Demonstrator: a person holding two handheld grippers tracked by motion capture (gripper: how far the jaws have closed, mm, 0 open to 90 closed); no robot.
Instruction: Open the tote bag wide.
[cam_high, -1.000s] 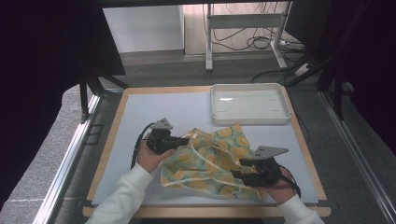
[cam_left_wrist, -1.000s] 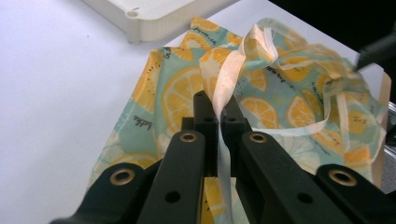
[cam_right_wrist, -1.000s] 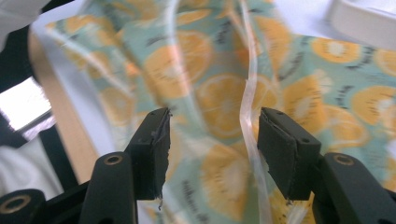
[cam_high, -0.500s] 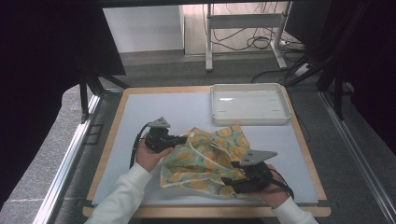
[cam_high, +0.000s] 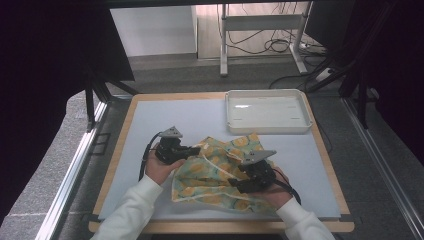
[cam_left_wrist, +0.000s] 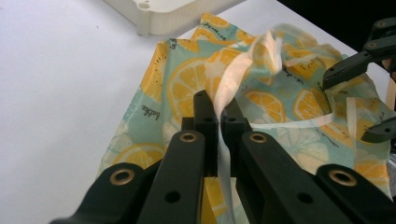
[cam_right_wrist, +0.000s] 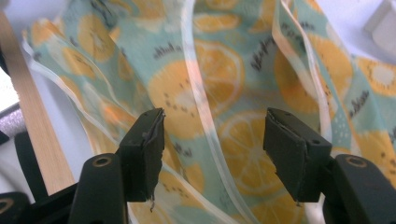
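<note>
Since a second ago our right gripper (cam_high: 239, 183) has slid leftward, its jaws just closing yet still apart over the lemon-print cloth (cam_high: 220, 172), whose pale strap (cam_left_wrist: 233, 84) our left gripper (cam_left_wrist: 217, 122) pinches tight.

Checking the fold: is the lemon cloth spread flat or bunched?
Bunched: the lemon cloth lies rumpled in overlapping folds, its pale hem looping up off the table.
</note>
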